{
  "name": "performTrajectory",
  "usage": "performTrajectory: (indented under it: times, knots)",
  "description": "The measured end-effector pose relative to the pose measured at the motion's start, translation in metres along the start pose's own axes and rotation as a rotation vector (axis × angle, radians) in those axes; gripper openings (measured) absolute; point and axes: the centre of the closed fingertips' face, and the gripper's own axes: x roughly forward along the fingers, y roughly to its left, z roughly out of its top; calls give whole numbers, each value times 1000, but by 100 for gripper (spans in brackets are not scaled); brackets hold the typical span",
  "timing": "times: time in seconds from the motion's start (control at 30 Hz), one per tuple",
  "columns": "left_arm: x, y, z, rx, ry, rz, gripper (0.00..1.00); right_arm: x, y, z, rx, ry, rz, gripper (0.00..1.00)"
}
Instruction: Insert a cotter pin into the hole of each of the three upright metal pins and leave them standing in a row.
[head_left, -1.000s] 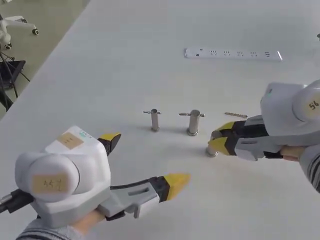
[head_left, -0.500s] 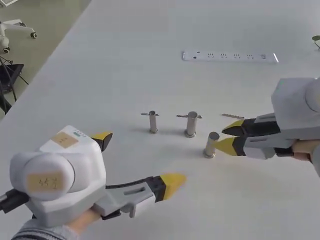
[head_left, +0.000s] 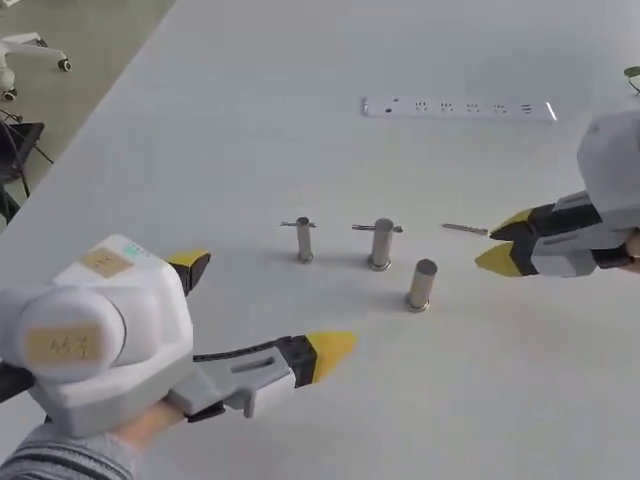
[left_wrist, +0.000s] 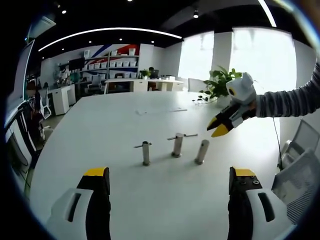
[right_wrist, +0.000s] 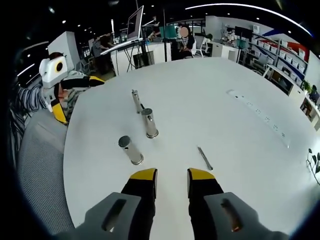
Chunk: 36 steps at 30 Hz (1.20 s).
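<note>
Nearest the person, the left gripper (head_left: 262, 305) is hovering over the near left part of the white table (head_left: 250, 120). Its two yellow-tipped jaws are spreading wide and gripping nothing (the left gripper view is showing the same broad gap).

Beyond it, three metal pins are standing upright on the table. The bare pin (head_left: 422, 285) is standing nearest, a little right of the other two and out of their line. Just farther back, the left pin (head_left: 304, 243) and the middle pin (head_left: 381, 247) are standing side by side. Each is carrying one inserted cotter pin (head_left: 292, 224) crosswise near its top.

That is making three cotter pins in all. The third, the loose cotter pin (head_left: 465, 229), is lying flat on the table to the right of the middle pin.

The right gripper (head_left: 500, 243) is reaching in from the right edge, at about the depth of the row. Its jaws are standing only narrowly apart and holding nothing. In the right gripper view the loose cotter pin is lying just ahead of the tips, apart from them, while the bare pin is standing to their left.

Far back, a white power strip (head_left: 458, 108) is lying across the table, well apart from everything else. An office chair (head_left: 25, 50) is standing on the floor past the far left edge.
</note>
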Motion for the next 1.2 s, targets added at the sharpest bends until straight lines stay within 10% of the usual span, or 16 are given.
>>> performTrajectory:
  times: [0.2,0.93,1.2]
  knots:
    - [2,3,-2,1,13,1,99,12,-22,-13,-25,145,-16,18]
    - [5,13,2,-24,10,-5,97,50,-66,-16,2,274,24,5]
    - [9,12,2,-21,21,-12,96,51,-69,-18,-90,320,4,0]
